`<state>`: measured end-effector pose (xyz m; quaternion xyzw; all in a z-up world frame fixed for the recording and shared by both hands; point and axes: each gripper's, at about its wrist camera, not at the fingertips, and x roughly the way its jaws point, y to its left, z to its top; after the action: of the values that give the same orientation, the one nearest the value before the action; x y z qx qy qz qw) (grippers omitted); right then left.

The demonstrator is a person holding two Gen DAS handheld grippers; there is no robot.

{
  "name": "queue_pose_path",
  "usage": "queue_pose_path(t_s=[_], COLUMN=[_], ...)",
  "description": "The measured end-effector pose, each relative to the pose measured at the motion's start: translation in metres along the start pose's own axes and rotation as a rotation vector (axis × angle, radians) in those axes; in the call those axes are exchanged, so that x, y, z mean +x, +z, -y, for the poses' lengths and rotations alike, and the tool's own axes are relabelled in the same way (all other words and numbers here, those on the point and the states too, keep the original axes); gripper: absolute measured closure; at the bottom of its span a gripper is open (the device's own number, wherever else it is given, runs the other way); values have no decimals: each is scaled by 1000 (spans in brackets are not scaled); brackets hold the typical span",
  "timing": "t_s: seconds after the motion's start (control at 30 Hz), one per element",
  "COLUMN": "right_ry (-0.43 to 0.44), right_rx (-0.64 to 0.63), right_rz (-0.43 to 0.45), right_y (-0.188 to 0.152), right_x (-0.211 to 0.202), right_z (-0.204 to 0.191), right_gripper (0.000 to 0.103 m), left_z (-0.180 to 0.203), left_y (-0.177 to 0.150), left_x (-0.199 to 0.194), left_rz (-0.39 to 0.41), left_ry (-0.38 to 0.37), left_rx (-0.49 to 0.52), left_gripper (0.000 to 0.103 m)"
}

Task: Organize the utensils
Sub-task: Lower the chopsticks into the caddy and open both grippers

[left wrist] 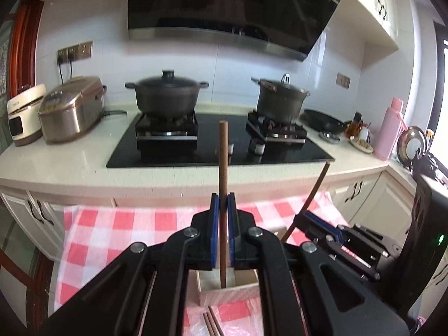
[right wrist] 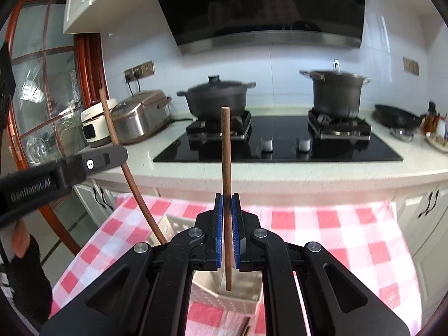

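The left claw (left wrist: pixel 223 210) is clamped on a brown chopstick (left wrist: pixel 223 168) that stands nearly upright between its blue pads, its lower end dipping toward the open top of a white box (left wrist: pixel 228 289) on the checked cloth (left wrist: pixel 112 232). The right claw (right wrist: pixel 227 210) is closed the same way on its own chopstick (right wrist: pixel 226 168), whose tip hangs over a white basket (right wrist: pixel 224 298) just below. More chopsticks (left wrist: pixel 211 320) lie flat on the cloth in front of the box. The main risk, as I judge it, is a tip catching the rim instead of clearing it: each stick is held near its middle by narrow pads, so a knock at the tip could pivot it and let it slide or fall outside. A second risk is the two claws fouling each other, since they work close together, side by side, and each one's stick leans into the other's view. Letting go while a stick is tilted could tip it over the wall. Open room is good above and toward the cloth's far edge; the stove surface (right wrist: pixel 280 173) beyond is well apart. The tight spot is the containers' small mouths, largely hidden under the claws.
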<state>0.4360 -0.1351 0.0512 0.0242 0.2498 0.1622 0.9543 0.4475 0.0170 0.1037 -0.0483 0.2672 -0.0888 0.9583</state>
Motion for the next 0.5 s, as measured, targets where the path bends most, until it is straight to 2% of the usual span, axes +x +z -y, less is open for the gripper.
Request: queue_pose_path(t_s=[0.23,0.3,0.37,0.43,0.5], right_ry=[-35,-47,-64,-64,-61], right_rx=[8,-3,-5,10,21], right_rz=[-38,-46,-49,-48,-45], right_y=[-1,-3,-4,-6,-8], right_x=[26,33,39,40,38], right_z=[8,9,12,18,21], right_gripper=[93,91,80,68,67], left_z=[-12,-16,-21,-26,-30], left_y=[-7,-9,-11,-11,-12], left_x=[27,31,35,37,38], left_rz=[-33,-35,-34,-37,-41], left_ry=[49,62,75,82,85], left_rx=[-25,-34,-41,-48,-60], left_gripper=[94,83,75,72,70])
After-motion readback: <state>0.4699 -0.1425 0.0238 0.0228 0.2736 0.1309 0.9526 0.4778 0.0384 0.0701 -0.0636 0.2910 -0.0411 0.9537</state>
